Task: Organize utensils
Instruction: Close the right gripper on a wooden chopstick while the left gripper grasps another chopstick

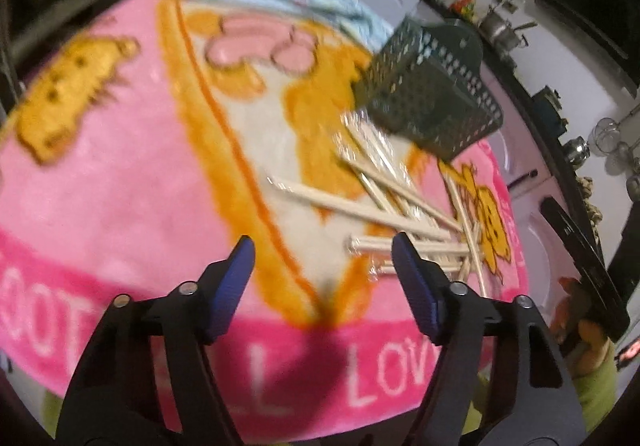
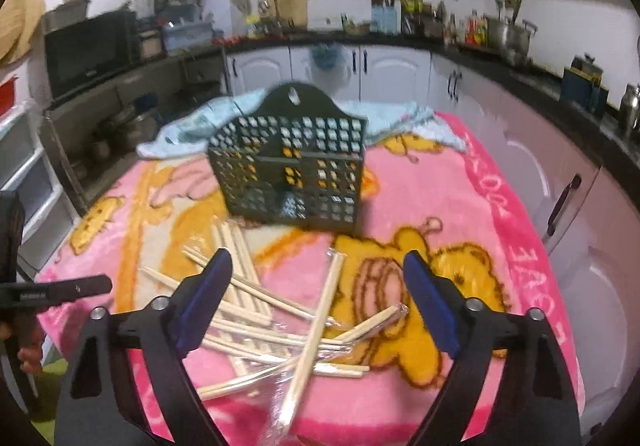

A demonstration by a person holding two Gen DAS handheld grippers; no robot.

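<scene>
Nothing has been sorted yet, as far as I can see from here. The chopsticks lie in a loose, crossed heap on the pink blanket that covers the desk, several of them still in clear plastic wrap, and the dark green perforated holder stands just behind the heap, upright and, through its holes, apparently with nothing in it. One long pair lies across the rest, its near end towards the right-hand tool. The right tongs hang above the heap with the blue pads spread wide; nothing is between them and they touch no stick. The left tongs are also spread, a little narrower, and hover over the blanket at the near side of the pile; the right-hand pad sits in front of the ends of a few sticks, but I cannot tell whether it touches them, and nothing is pinched. A pale blue towel is bunched at the far edge, behind the holder. By my reckoning the job is at its very beginning: every stick remains to be picked up and stood in the holder, and the tangle and slippery wrap could make single picks awkward.
</scene>
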